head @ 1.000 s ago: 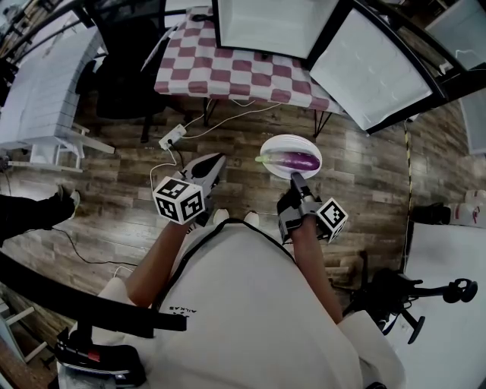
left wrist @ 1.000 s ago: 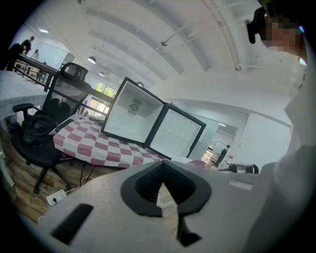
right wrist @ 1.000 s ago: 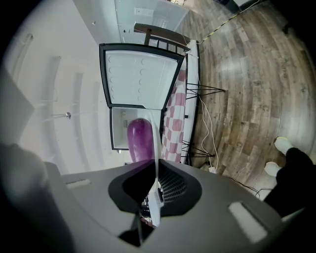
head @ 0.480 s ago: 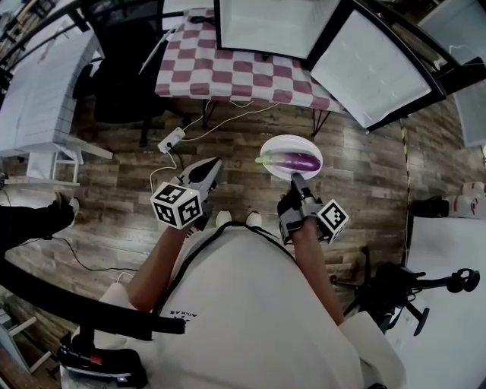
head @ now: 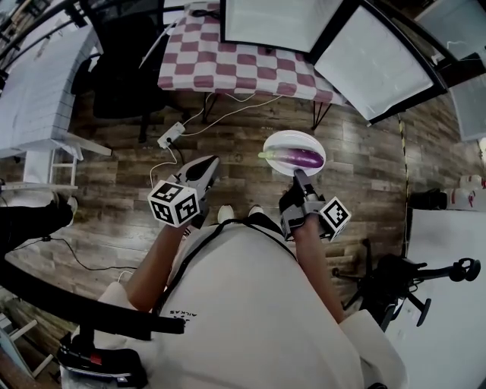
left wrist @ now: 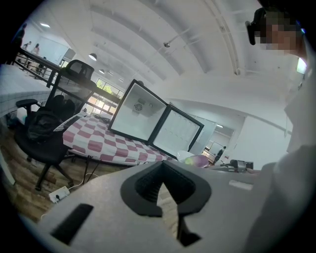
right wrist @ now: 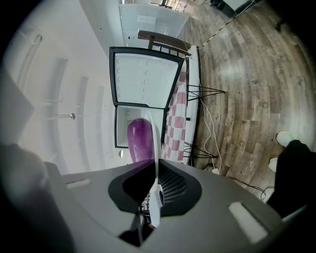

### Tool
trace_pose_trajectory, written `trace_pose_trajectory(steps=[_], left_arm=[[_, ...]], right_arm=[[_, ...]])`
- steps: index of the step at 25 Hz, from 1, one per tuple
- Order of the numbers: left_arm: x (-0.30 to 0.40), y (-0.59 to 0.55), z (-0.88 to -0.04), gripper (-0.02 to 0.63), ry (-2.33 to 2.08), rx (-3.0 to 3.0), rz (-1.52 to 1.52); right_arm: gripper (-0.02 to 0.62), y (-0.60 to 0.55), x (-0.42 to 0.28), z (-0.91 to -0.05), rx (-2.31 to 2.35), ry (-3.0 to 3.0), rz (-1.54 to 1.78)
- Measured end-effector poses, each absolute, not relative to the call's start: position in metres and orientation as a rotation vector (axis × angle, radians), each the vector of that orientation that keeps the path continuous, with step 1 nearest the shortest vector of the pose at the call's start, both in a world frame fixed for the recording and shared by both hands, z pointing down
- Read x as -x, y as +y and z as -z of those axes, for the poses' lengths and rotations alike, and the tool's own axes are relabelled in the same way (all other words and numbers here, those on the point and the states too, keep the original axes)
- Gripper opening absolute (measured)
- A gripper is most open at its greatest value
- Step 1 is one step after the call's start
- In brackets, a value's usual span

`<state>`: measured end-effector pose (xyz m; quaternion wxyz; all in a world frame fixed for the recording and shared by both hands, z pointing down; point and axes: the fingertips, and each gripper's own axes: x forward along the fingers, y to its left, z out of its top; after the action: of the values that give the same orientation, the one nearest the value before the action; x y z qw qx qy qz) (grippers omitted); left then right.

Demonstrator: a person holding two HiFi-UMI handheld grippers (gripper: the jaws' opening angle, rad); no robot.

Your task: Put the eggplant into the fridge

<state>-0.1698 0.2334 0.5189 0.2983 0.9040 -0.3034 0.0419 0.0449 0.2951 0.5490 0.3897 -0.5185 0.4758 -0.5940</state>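
Observation:
A purple eggplant lies on a white plate held above the wooden floor. My right gripper is shut on the plate's near rim. In the right gripper view the plate's edge runs between the jaws, with the eggplant beyond it. My left gripper hangs to the plate's left, shut and holding nothing. The fridge stands on the checkered table ahead, its door swung open. The left gripper view shows the fridge and the eggplant at the right.
A black office chair stands left of the table. A power strip and cables lie on the floor in front of it. A white bench is at the far left, a black stand at the right.
The person has stepped a little toward the checkered table, so table and fridge sit nearer. Both grippers went along; the plate and eggplant stay level in the right gripper.

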Motion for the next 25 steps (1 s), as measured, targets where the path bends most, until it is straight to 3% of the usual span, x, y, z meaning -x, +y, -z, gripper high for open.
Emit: trace_pose_trajectory(steps=[25], left_arm=[[0.204, 0.243, -0.529, 0.006, -0.866, -2.375, -0.101]], right_arm=[[0.025, 0.297, -0.027, -0.552, 1.314, 1.233, 1.527]])
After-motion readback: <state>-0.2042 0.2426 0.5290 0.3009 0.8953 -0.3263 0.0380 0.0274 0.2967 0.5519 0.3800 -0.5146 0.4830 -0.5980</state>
